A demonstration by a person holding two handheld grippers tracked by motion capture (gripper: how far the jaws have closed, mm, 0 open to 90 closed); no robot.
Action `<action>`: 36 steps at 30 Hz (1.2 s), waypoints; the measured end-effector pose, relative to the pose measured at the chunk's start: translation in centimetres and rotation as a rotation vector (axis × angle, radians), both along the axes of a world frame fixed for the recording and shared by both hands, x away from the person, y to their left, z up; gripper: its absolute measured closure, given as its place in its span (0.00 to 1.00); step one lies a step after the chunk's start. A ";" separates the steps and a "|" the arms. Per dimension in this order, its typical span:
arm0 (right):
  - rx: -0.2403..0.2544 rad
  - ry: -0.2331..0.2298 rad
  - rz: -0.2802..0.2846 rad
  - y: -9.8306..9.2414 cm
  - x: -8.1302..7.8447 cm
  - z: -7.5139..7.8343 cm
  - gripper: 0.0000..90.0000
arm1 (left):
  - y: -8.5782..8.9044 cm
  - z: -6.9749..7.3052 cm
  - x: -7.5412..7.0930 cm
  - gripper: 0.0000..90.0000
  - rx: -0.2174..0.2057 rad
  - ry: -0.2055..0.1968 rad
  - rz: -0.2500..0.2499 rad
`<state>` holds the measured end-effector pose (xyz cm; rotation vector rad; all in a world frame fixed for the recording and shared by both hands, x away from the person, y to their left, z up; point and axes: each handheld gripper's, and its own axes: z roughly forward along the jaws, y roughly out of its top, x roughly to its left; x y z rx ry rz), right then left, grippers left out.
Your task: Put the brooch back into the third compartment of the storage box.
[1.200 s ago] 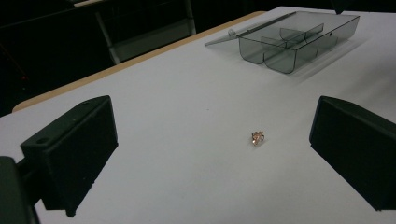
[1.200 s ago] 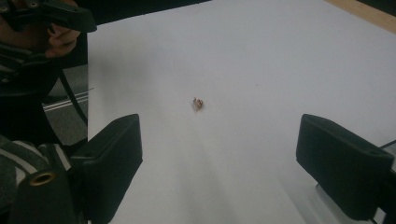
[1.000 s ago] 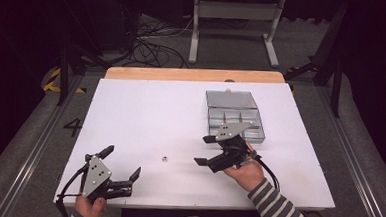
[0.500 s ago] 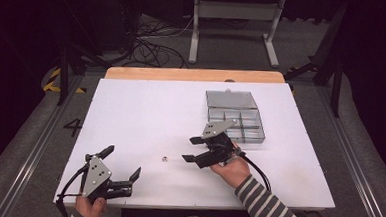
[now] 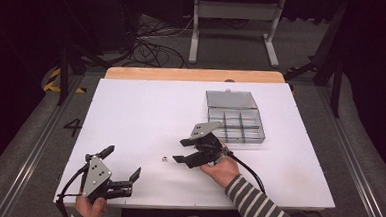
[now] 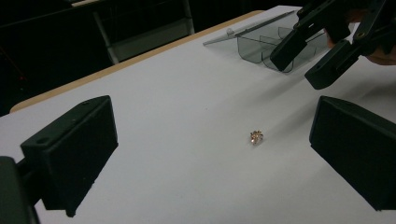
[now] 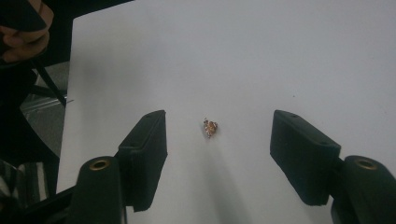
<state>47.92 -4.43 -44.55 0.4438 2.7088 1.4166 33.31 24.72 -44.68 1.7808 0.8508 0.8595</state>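
Sitting near the table's (image 5: 131,105) front edge, left of the tiny metal piece (image 5: 164,159), the left gripper (image 5: 123,167) had its jaws spread, nothing between them. Just right of the piece, the right gripper (image 5: 181,150) was pointed at it, jaws closing in but not touching. Compartment box (image 5: 235,121) sat further right.

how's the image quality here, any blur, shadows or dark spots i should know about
High view: the white table is evenly lit, the room behind is nearly black. Left gripper view: the small metal piece is fairly sharp, the near jaws soft. Right gripper view: dim and greyish, with a faint shadow trailing from the piece toward the camera.
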 end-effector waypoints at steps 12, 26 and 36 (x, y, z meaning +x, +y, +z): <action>-0.012 0.016 0.003 1.6 0.4 -1.4 0.42 | 0.0 0.0 0.0 0.02 -0.001 0.002 0.000; -0.057 0.018 0.020 3.4 0.7 -3.2 0.43 | 0.1 0.0 0.0 0.02 0.004 -0.001 0.000; -0.079 0.020 0.033 4.3 0.6 -3.9 0.43 | 0.1 0.0 0.1 0.02 0.001 0.002 -0.002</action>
